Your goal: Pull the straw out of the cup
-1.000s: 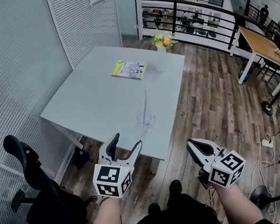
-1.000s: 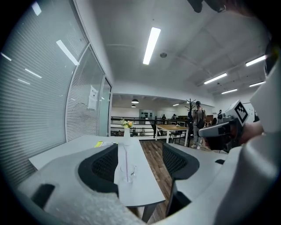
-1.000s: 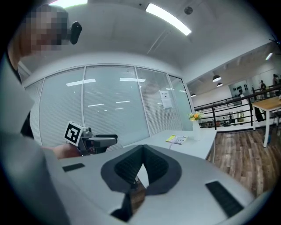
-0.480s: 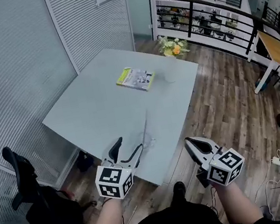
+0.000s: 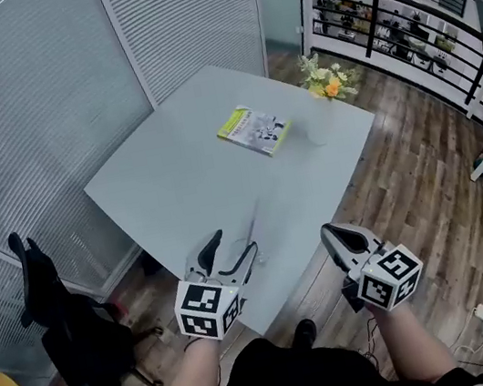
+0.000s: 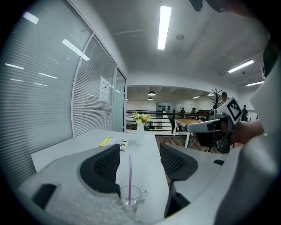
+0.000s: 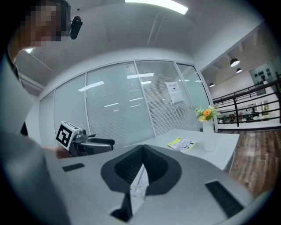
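Purple plastic, the straw (image 6: pixel 130 171) looks light and easily kinked, so we judge a gentle pinch on its bare upper length, above the glass cup (image 6: pixel 133 198), best. It stands almost upright, long axis vertical, in that cup by the near edge of the surface (image 5: pixel 174 176). Our left tongs (image 6: pixel 140 162) are closing but released, the straw ahead in their gap untouched; our right tongs (image 7: pixel 142 151) are clenched, empty.

The straw (image 6: pixel 130 171) is pale purple, the cup (image 6: pixel 132 198) clear glass, the bench (image 5: pixel 175 181) pale grey. The booklet (image 5: pixel 254 130) is yellow-green and white, the flowers (image 5: pixel 329 81) orange and yellow. The floor (image 5: pixel 414 175) shows brown wood planks. One chair (image 5: pixel 67 334) is black, and the blinds (image 5: pixel 15 116) are finely striped pale grey.
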The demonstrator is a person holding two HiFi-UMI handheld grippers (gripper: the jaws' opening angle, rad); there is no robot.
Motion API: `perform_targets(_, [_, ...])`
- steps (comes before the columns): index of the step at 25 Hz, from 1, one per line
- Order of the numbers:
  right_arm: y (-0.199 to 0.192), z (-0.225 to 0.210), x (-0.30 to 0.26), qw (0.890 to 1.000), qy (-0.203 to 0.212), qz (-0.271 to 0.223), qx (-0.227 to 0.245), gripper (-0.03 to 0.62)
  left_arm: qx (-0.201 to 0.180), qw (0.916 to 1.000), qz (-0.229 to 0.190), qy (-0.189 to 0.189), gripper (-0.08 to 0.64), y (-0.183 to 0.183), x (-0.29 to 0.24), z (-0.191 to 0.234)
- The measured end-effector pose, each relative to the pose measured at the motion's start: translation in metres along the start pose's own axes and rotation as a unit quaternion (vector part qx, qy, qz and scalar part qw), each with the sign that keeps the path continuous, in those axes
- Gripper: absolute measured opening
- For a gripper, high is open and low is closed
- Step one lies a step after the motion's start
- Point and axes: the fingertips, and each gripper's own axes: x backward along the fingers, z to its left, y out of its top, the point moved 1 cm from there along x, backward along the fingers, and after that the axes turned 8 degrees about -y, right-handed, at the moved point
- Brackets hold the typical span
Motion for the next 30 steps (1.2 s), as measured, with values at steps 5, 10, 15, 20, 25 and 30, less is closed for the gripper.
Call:
perform_targets(5, [0.009, 0.005, -0.021, 1.0, 0.011, 0.003, 0.013, 0.006, 0.007, 0.9999, -0.007, 0.011, 0.281, 0.004, -0.004, 0.015])
perform_targets(10, [0.008, 0.018, -0.037, 1.0, 0.001, 0.022, 0.013, 0.006, 0.014, 0.9998, -0.011, 0.001, 0.262, 0.003, 0.003, 0.028])
perform_targets(15, [0.003, 0.032, -0.054, 0.999, 0.0, 0.034, 0.017, 0.006, 0.015, 0.9998, -0.001, -0.011, 0.262, -0.01, 0.004, 0.042])
perform_targets(20, [-0.013, 0.025, -0.069, 0.999, 0.01, 0.047, 0.009, 0.006, 0.027, 0.9993, 0.022, -0.013, 0.264, -0.036, -0.012, 0.048])
perform_targets(25, [-0.026, 0.007, -0.08, 0.998, 0.021, 0.063, -0.001, 0.006, 0.042, 0.9979, 0.047, -0.012, 0.265, -0.057, -0.04, 0.049])
perform_targets(30, [-0.046, -0.014, -0.086, 0.996, 0.023, 0.084, -0.016, 0.006, 0.045, 0.9958, 0.078, -0.016, 0.265, -0.082, -0.064, 0.045])
